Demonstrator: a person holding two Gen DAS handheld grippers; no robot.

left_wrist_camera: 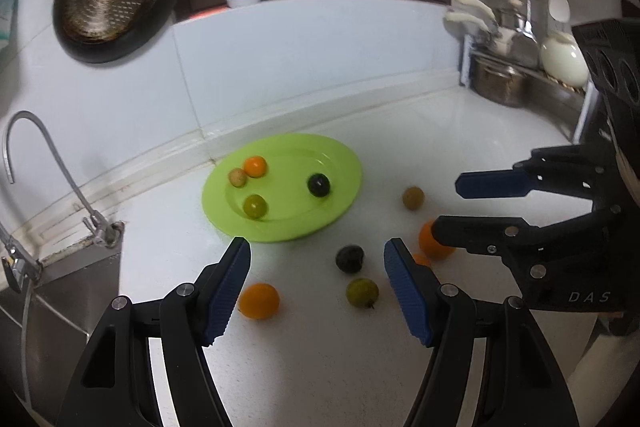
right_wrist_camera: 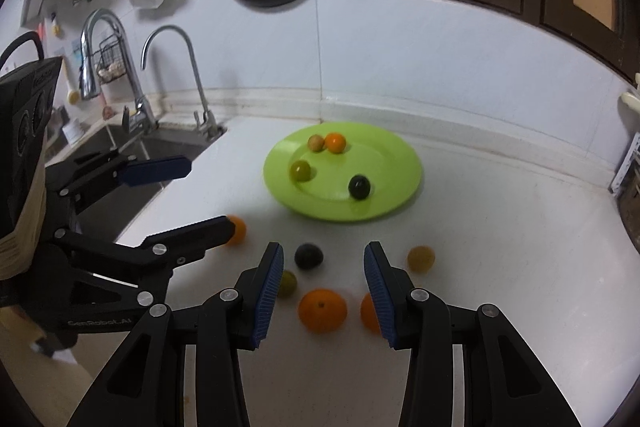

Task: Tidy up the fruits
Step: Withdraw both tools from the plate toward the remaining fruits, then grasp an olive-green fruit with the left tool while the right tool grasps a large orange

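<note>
left wrist view: left gripper jaws stand wide and empty above the counter. the oval green plate, long axis left-right, carries four fruits. an orange, a dark fruit and a green fruit lie loose nearby.

right wrist view: right gripper jaws stand apart and empty, above a tangerine. the sink lies left.

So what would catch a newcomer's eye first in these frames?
The bright green plate at the back of the white counter, holding four small fruits. Nearer, loose fruit lies scattered on the counter, including an orange. Both hand-held grippers, left and right, hover open and empty above it.
</note>
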